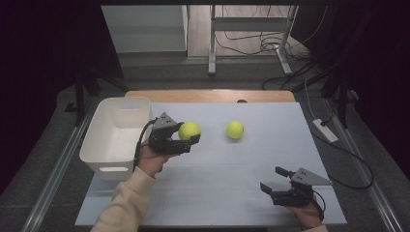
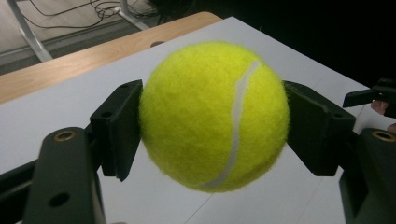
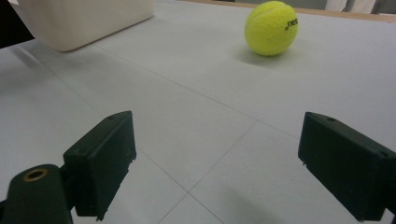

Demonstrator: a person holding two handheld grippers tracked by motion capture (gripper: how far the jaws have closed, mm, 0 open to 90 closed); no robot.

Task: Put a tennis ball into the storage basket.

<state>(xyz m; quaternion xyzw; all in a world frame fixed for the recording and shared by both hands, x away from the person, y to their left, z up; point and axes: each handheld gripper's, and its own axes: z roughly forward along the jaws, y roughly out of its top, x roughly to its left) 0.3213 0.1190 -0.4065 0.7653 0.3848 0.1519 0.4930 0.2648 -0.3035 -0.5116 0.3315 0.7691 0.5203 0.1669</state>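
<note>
Now left tongs (image 1: 186, 137) clamp tennis ball (image 1: 189, 130) beside white bin (image 1: 116, 133); right tongs (image 1: 276, 181) apart, low over table (image 1: 227, 193).

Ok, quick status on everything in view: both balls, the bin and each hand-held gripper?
Left hand-held gripper: shut on the held tennis ball.
Held tennis ball: clamped between the jaws, lifted off the table.
Second tennis ball: loose on the table, untouched.
White bin: upright, looks empty.
Right hand-held gripper: open, holding nothing, low at the table's near right corner.
</note>
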